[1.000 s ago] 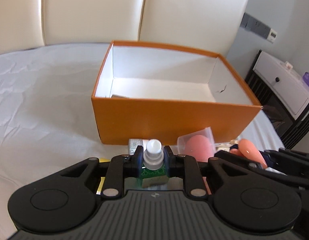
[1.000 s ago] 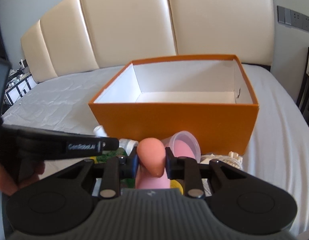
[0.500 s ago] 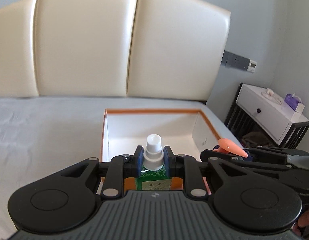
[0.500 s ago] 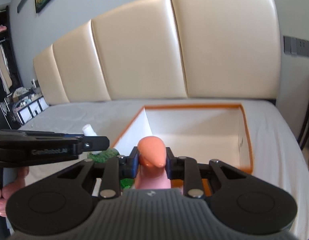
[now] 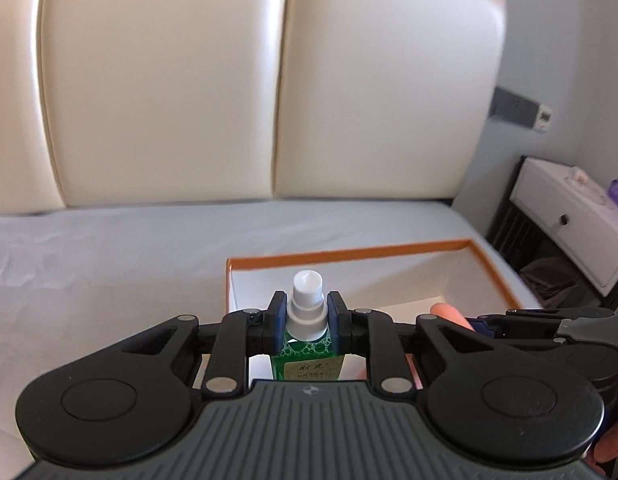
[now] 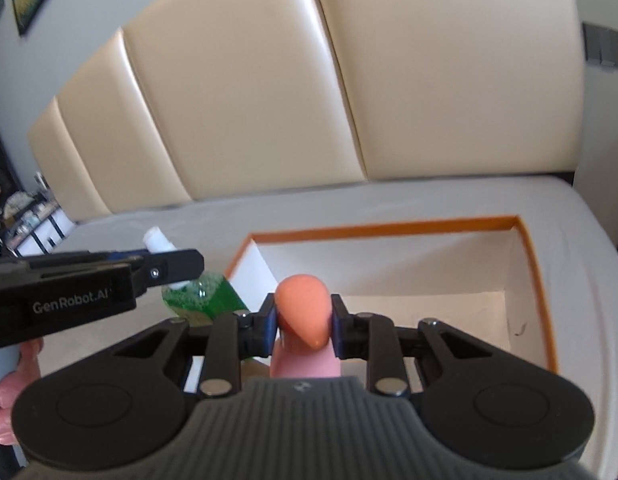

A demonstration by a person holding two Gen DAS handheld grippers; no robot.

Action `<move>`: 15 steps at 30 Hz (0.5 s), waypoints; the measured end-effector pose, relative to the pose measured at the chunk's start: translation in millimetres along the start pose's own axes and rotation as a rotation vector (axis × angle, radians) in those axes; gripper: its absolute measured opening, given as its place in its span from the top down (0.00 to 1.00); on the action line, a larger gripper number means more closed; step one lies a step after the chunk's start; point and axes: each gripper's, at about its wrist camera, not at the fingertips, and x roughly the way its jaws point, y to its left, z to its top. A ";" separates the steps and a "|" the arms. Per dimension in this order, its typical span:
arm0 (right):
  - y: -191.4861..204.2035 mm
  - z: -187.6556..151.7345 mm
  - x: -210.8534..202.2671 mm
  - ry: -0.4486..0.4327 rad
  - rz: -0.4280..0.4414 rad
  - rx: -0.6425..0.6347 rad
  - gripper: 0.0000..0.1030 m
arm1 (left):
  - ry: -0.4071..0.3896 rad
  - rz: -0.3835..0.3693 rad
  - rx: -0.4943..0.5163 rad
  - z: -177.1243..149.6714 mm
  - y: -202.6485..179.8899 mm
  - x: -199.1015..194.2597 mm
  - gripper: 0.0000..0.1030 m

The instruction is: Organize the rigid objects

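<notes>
My left gripper is shut on the white neck of a green bottle with a white spray cap. It hangs over the near left corner of the orange box, whose inside is white. My right gripper is shut on a pink-orange egg-shaped object and hovers above the box's near edge. In the right wrist view the left gripper enters from the left, the green bottle tilted in it. The right gripper's tip shows at the right of the left wrist view.
The box sits on a bed with a pale grey sheet, below a cream padded headboard. A white nightstand stands to the right of the bed. A hand grips the left tool's handle.
Both grippers have risen from the items in front of the box and moved forward over its open top, each still holding its object. The box's front wall has dropped out of sight.
</notes>
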 end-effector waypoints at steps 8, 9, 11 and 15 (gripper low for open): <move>-16.2 8.8 68.4 0.153 -0.038 0.072 0.76 | 0.087 -0.018 0.023 -14.9 9.7 44.4 0.77; -16.6 9.3 72.5 0.160 -0.039 0.071 0.76 | 0.091 -0.014 0.032 -16.0 11.6 45.5 0.77; -15.7 10.4 79.3 0.170 -0.044 0.070 0.76 | 0.098 -0.002 0.060 -18.8 10.1 49.8 0.78; -12.0 9.6 90.0 0.197 -0.039 0.076 0.76 | 0.130 0.009 0.083 -23.2 9.5 54.8 0.79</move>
